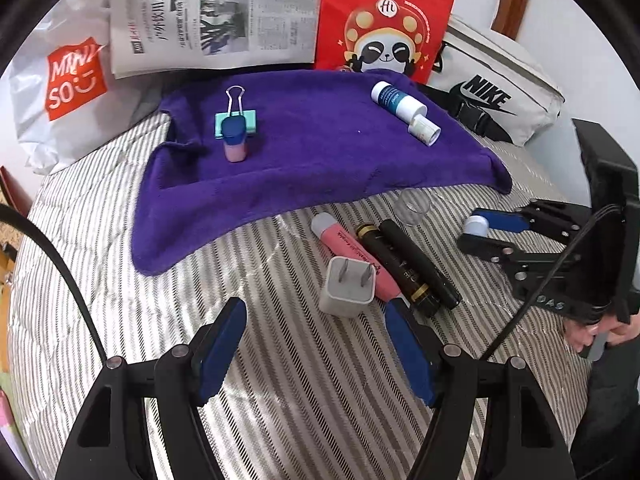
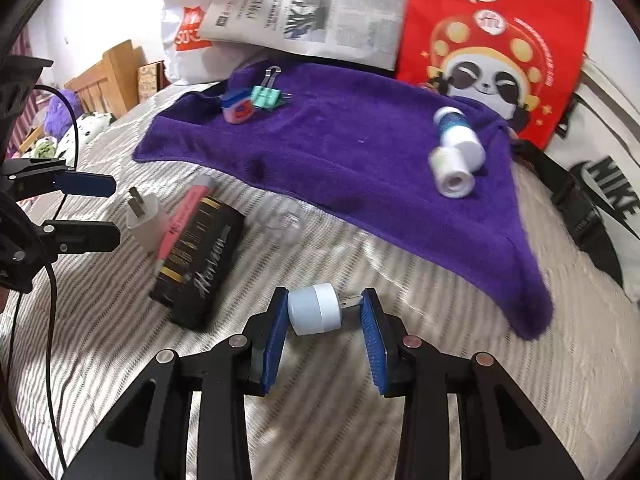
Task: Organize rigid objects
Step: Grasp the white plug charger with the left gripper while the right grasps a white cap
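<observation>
A purple towel (image 1: 304, 160) lies on the striped bed and holds a mint binder clip (image 1: 236, 120), a small pink bottle with a blue cap (image 1: 235, 140) and two white tubes (image 1: 400, 104). In front of it lie a white plug adapter (image 1: 348, 286), a pink tube (image 1: 348, 256) and a black box (image 1: 408, 268). My left gripper (image 1: 316, 344) is open just short of the adapter. My right gripper (image 2: 326, 312) is shut on a small white USB light (image 2: 316, 309), held above the bed; it also shows in the left wrist view (image 1: 476, 226).
A Miniso bag (image 1: 72, 92), a newspaper (image 1: 216, 16), a red panda bag (image 1: 384, 20) and a white Nike pouch (image 1: 500, 92) line the wall behind the towel. A clear plastic cap (image 1: 414, 204) lies at the towel's front edge. A wooden bed frame (image 2: 108, 76) stands far left.
</observation>
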`<state>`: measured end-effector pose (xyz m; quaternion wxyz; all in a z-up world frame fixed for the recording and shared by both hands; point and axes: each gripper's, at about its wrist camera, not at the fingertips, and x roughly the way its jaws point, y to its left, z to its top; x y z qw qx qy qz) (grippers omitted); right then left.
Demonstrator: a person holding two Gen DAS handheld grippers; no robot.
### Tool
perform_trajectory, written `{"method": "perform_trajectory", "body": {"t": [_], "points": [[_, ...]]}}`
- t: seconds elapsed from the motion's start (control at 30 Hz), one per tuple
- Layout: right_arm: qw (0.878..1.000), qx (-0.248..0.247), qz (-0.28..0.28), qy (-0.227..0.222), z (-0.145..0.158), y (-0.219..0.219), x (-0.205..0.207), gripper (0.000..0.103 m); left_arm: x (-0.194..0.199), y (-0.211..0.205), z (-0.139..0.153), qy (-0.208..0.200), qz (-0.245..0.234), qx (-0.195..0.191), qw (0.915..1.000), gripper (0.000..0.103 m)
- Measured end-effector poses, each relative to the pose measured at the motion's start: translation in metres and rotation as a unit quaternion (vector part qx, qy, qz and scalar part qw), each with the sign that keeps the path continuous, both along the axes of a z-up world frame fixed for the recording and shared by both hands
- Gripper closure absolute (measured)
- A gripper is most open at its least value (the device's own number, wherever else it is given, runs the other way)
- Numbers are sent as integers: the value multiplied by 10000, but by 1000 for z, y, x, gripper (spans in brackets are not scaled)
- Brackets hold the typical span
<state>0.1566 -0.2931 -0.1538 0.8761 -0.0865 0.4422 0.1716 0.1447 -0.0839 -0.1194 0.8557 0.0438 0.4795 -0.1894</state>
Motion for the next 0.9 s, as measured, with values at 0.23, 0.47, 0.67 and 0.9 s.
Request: {"method": "perform_trajectory", "body": {"t": [0.23,0.47,0.67,0.9], "points": [[9988,129,-468,35,0,-39,-7,67,8,-10,-12,-18,-174,161,9997,42],[9964,396,-755,10,-4,-58,-2,67,10,-17,-20,-143,-227,385,9989,51],[9964,395,-753,-60,-8,-53,-2,67,10,-24,-19,-250,-296,434,9983,75],[9972,330,-673,32,-4,-54,0,67,11,-28,-19,-277,-292,518,9978,76]]}}
